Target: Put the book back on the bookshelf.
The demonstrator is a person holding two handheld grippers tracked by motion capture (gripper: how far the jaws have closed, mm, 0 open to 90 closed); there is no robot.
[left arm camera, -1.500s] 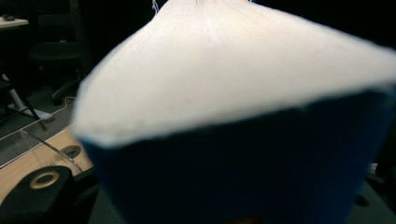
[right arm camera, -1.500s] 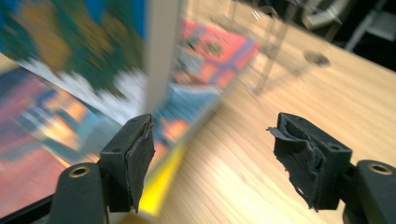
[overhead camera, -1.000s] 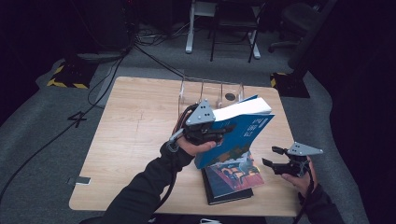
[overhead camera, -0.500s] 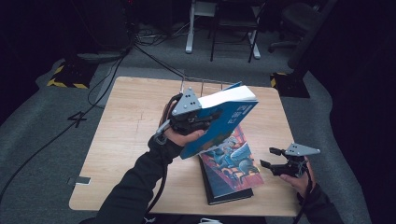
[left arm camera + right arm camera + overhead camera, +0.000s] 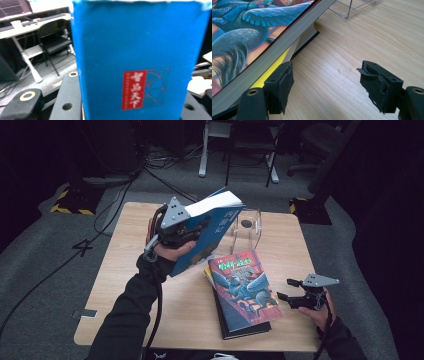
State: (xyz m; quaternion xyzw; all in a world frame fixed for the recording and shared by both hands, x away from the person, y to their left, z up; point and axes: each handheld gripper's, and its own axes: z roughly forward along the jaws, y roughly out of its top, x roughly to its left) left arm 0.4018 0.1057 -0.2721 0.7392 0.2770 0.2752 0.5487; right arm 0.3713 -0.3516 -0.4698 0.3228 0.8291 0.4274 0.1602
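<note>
Since a second before, the blue book [image 5: 210, 232] had been carried up and to the left, off the stack, so that the illustrated book [image 5: 243, 287] lay uncovered on top of the black book [image 5: 240, 327] and the clear acrylic stand [image 5: 247, 227] showed behind it. The left hand-held gripper [image 5: 182, 227] was held above the wooden bench [image 5: 125, 270] with its jaws clamped on the blue book's lower edge, the book tilted with its white pages upward. The right hand-held gripper [image 5: 329, 82] rested low at the bench's right edge, released and empty beside the stack, with dark chairs [image 5: 250, 145] and cables [image 5: 150, 165] on the grey floor beyond.
</note>
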